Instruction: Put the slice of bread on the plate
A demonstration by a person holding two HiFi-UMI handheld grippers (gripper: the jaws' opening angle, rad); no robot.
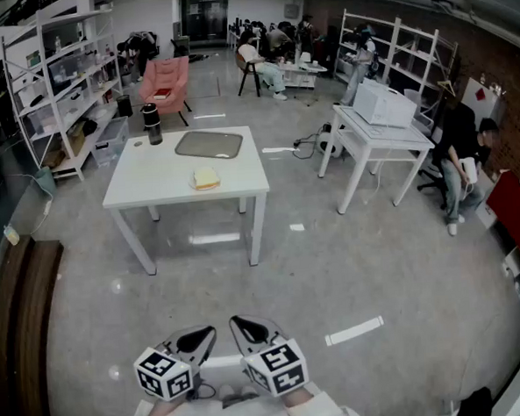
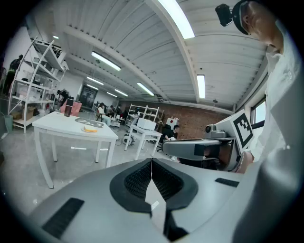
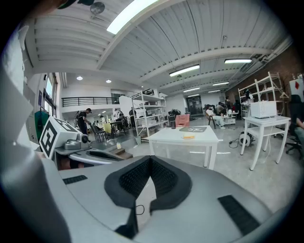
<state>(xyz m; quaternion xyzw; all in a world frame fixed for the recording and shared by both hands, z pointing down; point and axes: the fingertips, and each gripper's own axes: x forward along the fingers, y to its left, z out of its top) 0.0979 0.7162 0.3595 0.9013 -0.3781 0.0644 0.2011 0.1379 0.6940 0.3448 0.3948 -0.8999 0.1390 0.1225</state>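
- Head view: a white surface (image 1: 166, 184) stands on the grey floor, well ahead of the person.
- The slice of bread (image 1: 206, 178), pale yellow, lies on this surface near its front edge and apart from everything else. At this distance I cannot tell whether anything lies under it.
- Just behind the bread lies a grey tray (image 1: 209, 144) with nothing on it. A dark tumbler (image 1: 152, 124) stands upright at the far left corner.
- Behind the surface stands a pink armchair (image 1: 166, 84). To the right, a second white table (image 1: 375, 143) carries a white microwave (image 1: 383, 104), and a seated person (image 1: 460, 160) is beyond it.
- At the bottom edge, the left gripper (image 1: 198, 340) and right gripper (image 1: 249, 330) are held side by side, close to the body and far from the surface.
- Left gripper view: the black fingers (image 2: 138, 179) are clenched, pads meeting along one seam with nothing between them.
- The surface (image 2: 61, 124) appears far off at left, with the slice of bread (image 2: 90, 128) near its corner. The right gripper (image 2: 202, 148) shows at right.
- Right gripper view: the fingers (image 3: 164, 178) are likewise pressed together and empty.
- The surface (image 3: 178, 136) stands well ahead, bearing the slice of bread (image 3: 188, 136), the grey tray (image 3: 192, 128) behind it and the tumbler (image 3: 173, 122). The left gripper (image 3: 90, 154) shows at left.
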